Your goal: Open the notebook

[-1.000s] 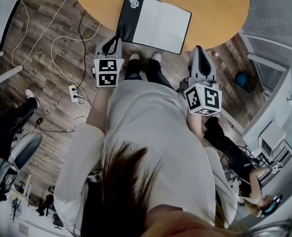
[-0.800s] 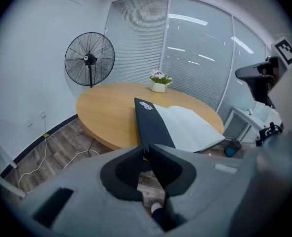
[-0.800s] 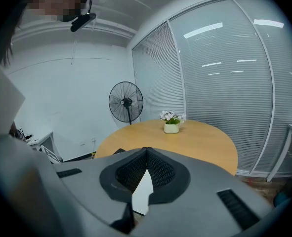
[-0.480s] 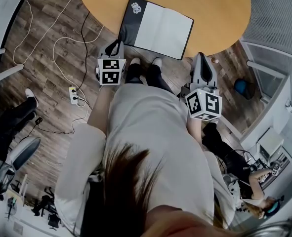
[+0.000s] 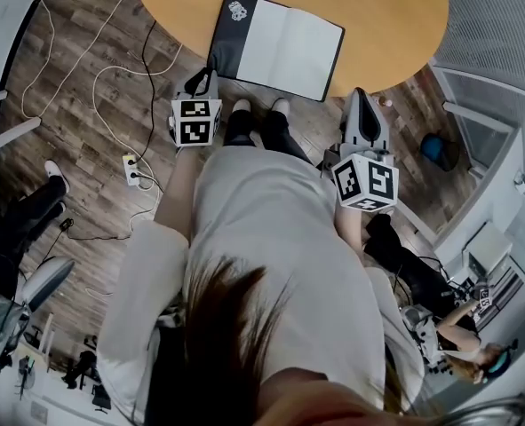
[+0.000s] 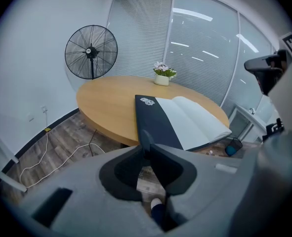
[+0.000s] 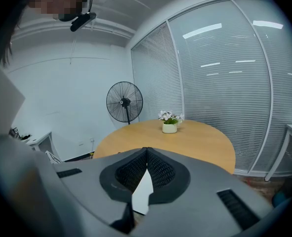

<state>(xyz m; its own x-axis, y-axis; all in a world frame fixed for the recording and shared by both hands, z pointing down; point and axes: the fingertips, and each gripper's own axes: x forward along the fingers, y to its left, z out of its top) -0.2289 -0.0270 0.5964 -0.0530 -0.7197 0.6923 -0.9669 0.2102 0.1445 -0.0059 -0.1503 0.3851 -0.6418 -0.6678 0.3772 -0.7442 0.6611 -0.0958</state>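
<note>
The notebook (image 5: 277, 43) lies open on the round wooden table (image 5: 382, 16), black cover to the left, blank white pages to the right. In the left gripper view the notebook (image 6: 185, 120) lies just beyond my jaws. My left gripper (image 5: 202, 76) hangs off the table's near edge, short of the notebook's left corner. Its jaws have just been opening and stand a narrow gap apart with nothing between them (image 6: 149, 143). My right gripper (image 5: 358, 94) is shut and empty below the table's edge, right of the notebook; its tips meet (image 7: 146, 150).
A small flower pot (image 6: 161, 78) stands at the table's far side. A standing fan (image 6: 91, 51) is beyond the table. White cables and a power strip (image 5: 133, 169) lie on the wood floor at left. The person's feet (image 5: 258, 105) are between the grippers. Other people sit at both sides.
The left gripper has sunk slightly beside the table's edge. The notebook lies open as before and the right gripper has stayed put.
</note>
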